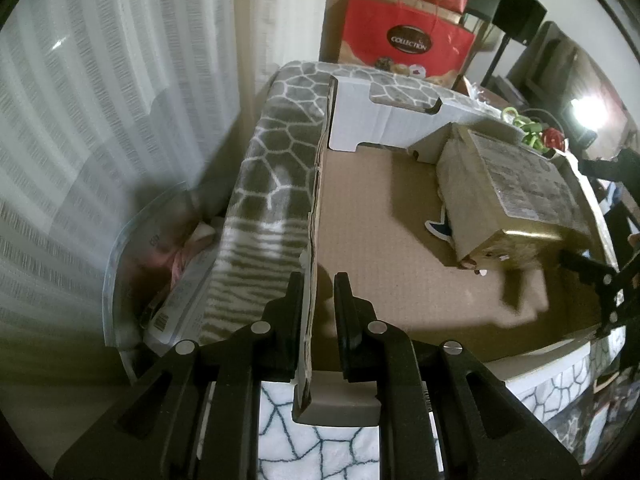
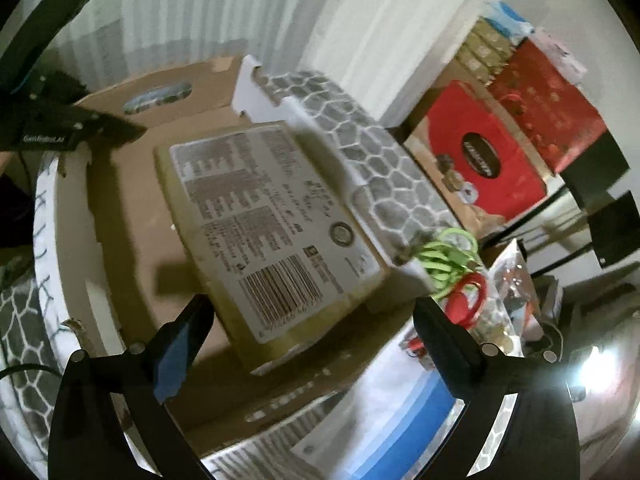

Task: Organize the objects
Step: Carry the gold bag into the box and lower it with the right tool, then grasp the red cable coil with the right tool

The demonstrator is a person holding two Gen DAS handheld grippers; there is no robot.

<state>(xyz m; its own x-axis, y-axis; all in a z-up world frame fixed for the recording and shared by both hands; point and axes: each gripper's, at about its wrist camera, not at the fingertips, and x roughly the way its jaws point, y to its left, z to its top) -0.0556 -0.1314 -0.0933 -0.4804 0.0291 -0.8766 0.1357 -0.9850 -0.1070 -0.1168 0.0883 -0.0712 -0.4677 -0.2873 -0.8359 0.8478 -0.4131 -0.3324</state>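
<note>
Only right view shows barcode point(image 2: 282, 294); left, plastic bag point(image 1: 160, 264).

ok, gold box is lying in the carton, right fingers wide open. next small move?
Probably lift the right gripper clear and go for the green cable beside the carton. The gold box lies free between open fingers, and the left gripper pinches the carton's wall.

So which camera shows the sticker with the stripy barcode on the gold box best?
The right wrist view. There the gold box faces the camera, so its white label and barcode show nearly whole. In the left wrist view the gold box sits far right, its label slanted and blurry, with no barcode readable.
</note>
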